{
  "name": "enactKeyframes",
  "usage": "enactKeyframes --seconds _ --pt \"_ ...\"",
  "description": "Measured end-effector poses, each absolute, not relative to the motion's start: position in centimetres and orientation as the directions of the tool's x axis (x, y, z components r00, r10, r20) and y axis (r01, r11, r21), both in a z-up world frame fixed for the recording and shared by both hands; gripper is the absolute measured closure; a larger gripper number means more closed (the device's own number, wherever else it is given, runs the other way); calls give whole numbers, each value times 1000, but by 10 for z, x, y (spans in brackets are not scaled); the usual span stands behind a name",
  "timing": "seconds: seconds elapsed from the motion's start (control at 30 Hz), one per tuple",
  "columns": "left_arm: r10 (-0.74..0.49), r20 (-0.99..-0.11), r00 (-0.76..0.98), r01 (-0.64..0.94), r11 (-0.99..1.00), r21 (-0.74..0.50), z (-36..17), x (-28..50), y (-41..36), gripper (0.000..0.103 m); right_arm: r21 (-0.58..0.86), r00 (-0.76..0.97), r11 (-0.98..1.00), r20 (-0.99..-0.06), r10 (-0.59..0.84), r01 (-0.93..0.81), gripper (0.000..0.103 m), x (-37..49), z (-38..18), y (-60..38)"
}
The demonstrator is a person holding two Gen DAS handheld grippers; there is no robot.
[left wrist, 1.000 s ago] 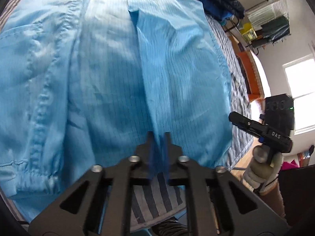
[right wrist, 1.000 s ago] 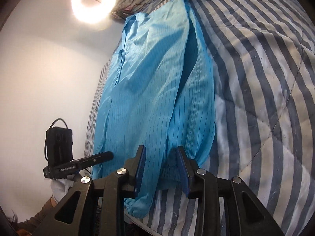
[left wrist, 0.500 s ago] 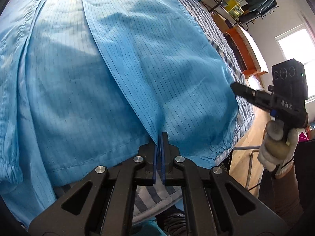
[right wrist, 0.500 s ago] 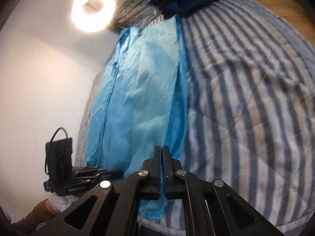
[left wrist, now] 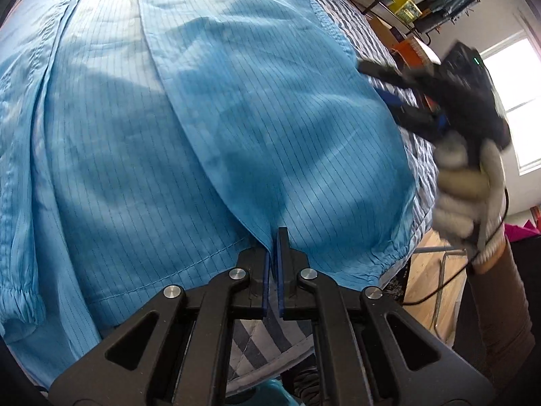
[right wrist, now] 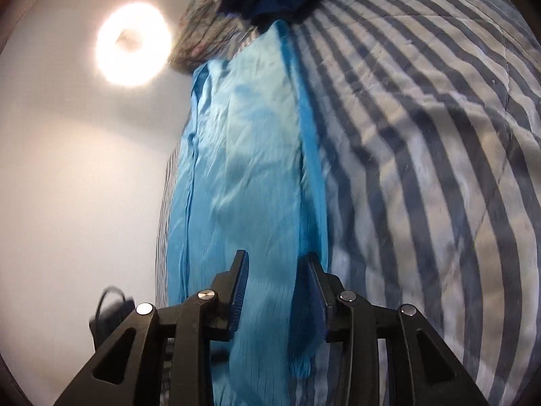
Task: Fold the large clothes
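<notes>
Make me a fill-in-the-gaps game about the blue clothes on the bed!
1. The blue garment lies on a quilt patterned with ____.
2. The left gripper is ____ on the garment's edge.
3. The right gripper has its jaws ____.
4. The hand holding the right gripper wears a white ____.

Missing words: stripes; shut; opening; glove

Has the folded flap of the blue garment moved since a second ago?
Yes. The blue garment flap's edge has swung left, uncovering more striped bedspread toward the window.

Left hand-held gripper (left wrist: 273,253) pinched closed — right hand-held gripper (right wrist: 275,279) opening.
</notes>
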State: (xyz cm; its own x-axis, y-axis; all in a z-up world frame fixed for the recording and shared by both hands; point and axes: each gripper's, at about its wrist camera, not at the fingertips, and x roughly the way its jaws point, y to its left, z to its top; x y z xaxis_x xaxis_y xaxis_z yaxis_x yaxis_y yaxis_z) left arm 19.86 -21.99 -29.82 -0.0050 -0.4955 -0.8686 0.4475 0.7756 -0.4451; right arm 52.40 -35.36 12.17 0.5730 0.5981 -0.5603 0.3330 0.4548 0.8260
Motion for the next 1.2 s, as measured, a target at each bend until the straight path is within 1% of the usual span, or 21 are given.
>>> enactKeyframes --seconds 0.03,0.07,0.13,0.17,0.2,0.27,0.33,0.4,0.43,0.47,0.5,0.53,0.6,0.67,0.7,0.8,0.87,1.0,1.1,1.13,1.2 --pt "-494 -869 -7 448 776 -445 -299 199 -220 102 828 583 449 -558 591 337 83 526 120 -356" --pt "-495 -869 -9 447 775 -447 -299 199 -220 102 825 596 455 -559 576 335 99 528 121 -357" --pt "-499 -867 -13 441 775 -453 -298 201 -219 102 786 615 532 -596 516 316 103 525 138 -351" --pt "-500 -866 -14 443 773 -454 -297 200 -219 102 760 629 585 -607 486 282 103 523 151 -347" --pt "-499 -866 -14 449 771 -452 -297 200 -220 102 701 634 664 -643 429 262 103 521 165 -340" --pt "-492 -871 -13 464 769 -441 -297 199 -220 102 608 612 745 -708 352 274 103 522 172 -333" --pt "-489 -872 -16 464 769 -440 -298 200 -220 102 613 561 740 -728 394 276 103 529 160 -333" --pt "-496 -868 -19 453 770 -449 -296 201 -222 102 617 535 732 -737 412 287 99 534 153 -333" --pt "-496 -868 -18 449 772 -450 -294 202 -221 102 615 540 734 -738 405 289 93 534 153 -335" --pt "-497 -867 -21 449 771 -452 -293 202 -220 102 616 554 732 -732 396 290 84 533 155 -337" --pt "-505 -863 -24 450 765 -461 -289 202 -219 102 623 570 724 -723 390 295 77 530 157 -340" --pt "-517 -856 -30 460 753 -471 -284 200 -216 102 628 575 719 -720 389 300 72 528 158 -343" --pt "-524 -852 -24 496 734 -465 -273 195 -210 102 641 571 708 -713 407 296 68 520 158 -350" --pt "-544 -839 -7 531 709 -464 -259 192 -204 101 663 559 694 -701 443 282 53 513 156 -353" --pt "-555 -831 14 536 706 -463 -252 195 -200 101 675 557 685 -692 459 274 51 510 155 -355" --pt "-568 -819 83 515 728 -452 -242 215 -196 101 733 560 618 -650 514 284 49 501 142 -363" --pt "-582 -808 93 490 733 -472 -243 229 -200 101 765 564 570 -624 541 300 49 501 133 -366" --pt "-534 -838 114 503 758 -415 -262 240 -221 101 829 580 485 -548 603 279 51 506 121 -363" --pt "-484 -875 26 503 763 -407 -301 239 -240 101 812 559 522 -568 605 260 53 509 123 -351" --pt "-493 -868 56 504 765 -401 -302 237 -240 101 801 547 544 -581 603 250 59 512 126 -345" --pt "-495 -868 34 508 757 -411 -298 240 -244 101 781 531 582 -600 599 226 61 514 132 -338"
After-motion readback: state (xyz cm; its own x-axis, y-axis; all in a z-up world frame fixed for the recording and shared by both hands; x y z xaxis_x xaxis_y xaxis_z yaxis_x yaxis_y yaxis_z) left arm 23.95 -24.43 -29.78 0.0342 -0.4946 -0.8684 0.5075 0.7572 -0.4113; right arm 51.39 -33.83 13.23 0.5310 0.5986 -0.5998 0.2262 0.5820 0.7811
